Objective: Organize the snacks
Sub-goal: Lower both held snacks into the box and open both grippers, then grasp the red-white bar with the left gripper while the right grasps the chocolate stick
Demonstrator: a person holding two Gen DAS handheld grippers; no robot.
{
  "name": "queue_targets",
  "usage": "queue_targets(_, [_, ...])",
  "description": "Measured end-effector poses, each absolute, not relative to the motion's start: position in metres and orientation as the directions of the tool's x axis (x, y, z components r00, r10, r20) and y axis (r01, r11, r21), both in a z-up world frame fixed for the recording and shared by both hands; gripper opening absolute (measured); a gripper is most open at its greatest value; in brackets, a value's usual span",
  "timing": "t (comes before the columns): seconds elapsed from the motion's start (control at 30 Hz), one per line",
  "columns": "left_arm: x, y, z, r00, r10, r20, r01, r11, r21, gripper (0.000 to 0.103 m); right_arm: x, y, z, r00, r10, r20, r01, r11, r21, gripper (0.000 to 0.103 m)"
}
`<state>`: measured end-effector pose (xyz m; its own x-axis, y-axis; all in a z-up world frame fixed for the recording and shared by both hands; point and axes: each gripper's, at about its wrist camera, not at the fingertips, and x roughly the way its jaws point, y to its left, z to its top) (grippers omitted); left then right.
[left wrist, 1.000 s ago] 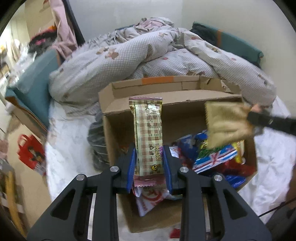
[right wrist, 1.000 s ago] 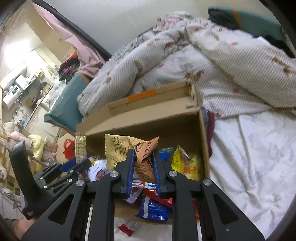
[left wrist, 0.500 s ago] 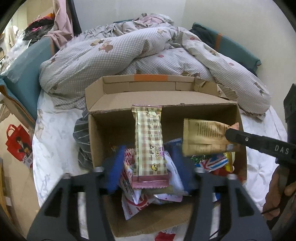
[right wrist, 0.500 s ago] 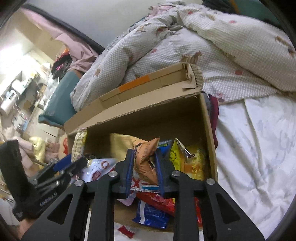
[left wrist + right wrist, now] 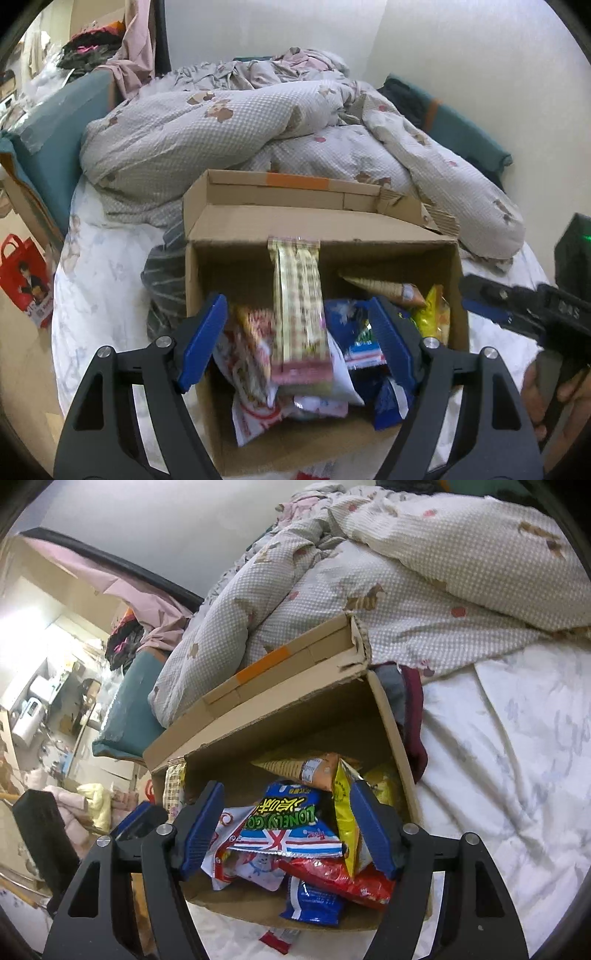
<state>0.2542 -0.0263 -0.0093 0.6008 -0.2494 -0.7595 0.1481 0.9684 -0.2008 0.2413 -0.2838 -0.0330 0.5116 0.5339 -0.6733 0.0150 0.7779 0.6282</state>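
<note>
Pink-and-cream checked wafer pack (image 5: 299, 314) sits in open brown cardboard box (image 5: 321, 225) atop snack pile, long axis running away from L gripper (image 5: 299, 343), dead centre between its pads. L jaws just opened wide, nothing held. R gripper (image 5: 288, 827) likewise open over tan cone-shaped pack (image 5: 299, 768). L nearer wafer.
</note>
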Motion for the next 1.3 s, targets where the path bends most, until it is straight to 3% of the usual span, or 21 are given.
queue_targets(0.2, [0.261, -0.052, -0.021, 0.467, -0.42, -0.778, 0.302, 0.903, -0.306, 0.076, 0.238, -0.289, -0.036, 0.512, 0.524, -0.681, 0.031, 0.781, 0.624, 0.074])
queue_targets(0.33, [0.252, -0.047, -0.015, 0.503, -0.363, -0.784, 0.282, 0.927, -0.249, 0.076, 0.234, -0.294, -0.032, 0.52, 0.527, -0.672, 0.034, 0.774, 0.633, 0.074])
queue_targets(0.8, [0.197, 0.016, -0.005, 0.525, -0.229, -0.82, 0.07, 0.972, -0.226, 0.076, 0.176, -0.278, -0.027, 0.449, 0.562, -0.695, -0.027, 0.786, 0.618, 0.074])
queue_targets(0.93, [0.174, 0.025, -0.003, 0.55, -0.172, -0.817, 0.02, 0.981, -0.193, 0.076, 0.148, -0.267, -0.045, 0.362, 0.524, -0.771, 0.0, 0.827, 0.562, 0.075])
queue_targets(1.1, [0.142, 0.027, -0.004, 0.57, -0.1, -0.816, -0.018, 0.991, -0.134, 0.085, 0.111, -0.244, -0.093, 0.176, 0.49, -0.854, 0.056, 0.861, 0.505, 0.075])
queue_targets(1.2, [0.129, 0.023, -0.009, 0.55, -0.112, -0.827, 0.0, 0.991, -0.134, 0.085, 0.096, -0.224, -0.122, 0.057, 0.482, -0.874, 0.073, 0.871, 0.486, 0.074])
queue_targets(1.27, [0.122, 0.022, -0.012, 0.541, -0.126, -0.831, 0.008, 0.989, -0.145, 0.085, 0.091, -0.207, -0.137, -0.01, 0.46, -0.888, 0.045, 0.887, 0.459, 0.071])
queue_targets(1.3, [0.119, 0.023, -0.013, 0.54, -0.126, -0.832, 0.006, 0.989, -0.146, 0.085, 0.089, -0.2, -0.142, -0.029, 0.453, -0.891, 0.038, 0.891, 0.452, 0.063])
